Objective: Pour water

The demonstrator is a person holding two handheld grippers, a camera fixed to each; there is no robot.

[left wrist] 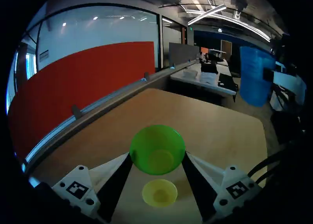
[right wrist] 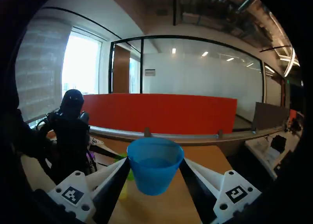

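Green cup (left wrist: 156,145) is pinched between the left gripper's (left wrist: 157,154) fingers (left wrist: 117,177), a yellow cup (left wrist: 159,192) on the table (left wrist: 219,134) below. The right gripper (right wrist: 155,163) clamps a blue cup (right wrist: 155,183), seemingly part full of water (right wrist: 155,162); a careless tilt would miss and wet the table.

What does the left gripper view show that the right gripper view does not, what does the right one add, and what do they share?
Left gripper view: the left gripper shut on a translucent green plastic cup, a small yellow plastic cup standing on the wooden table, and a tall blue barrel. Right gripper view: the right gripper shut on an upright blue plastic cup, and a bright window. Shared: the red partition wall and that table.
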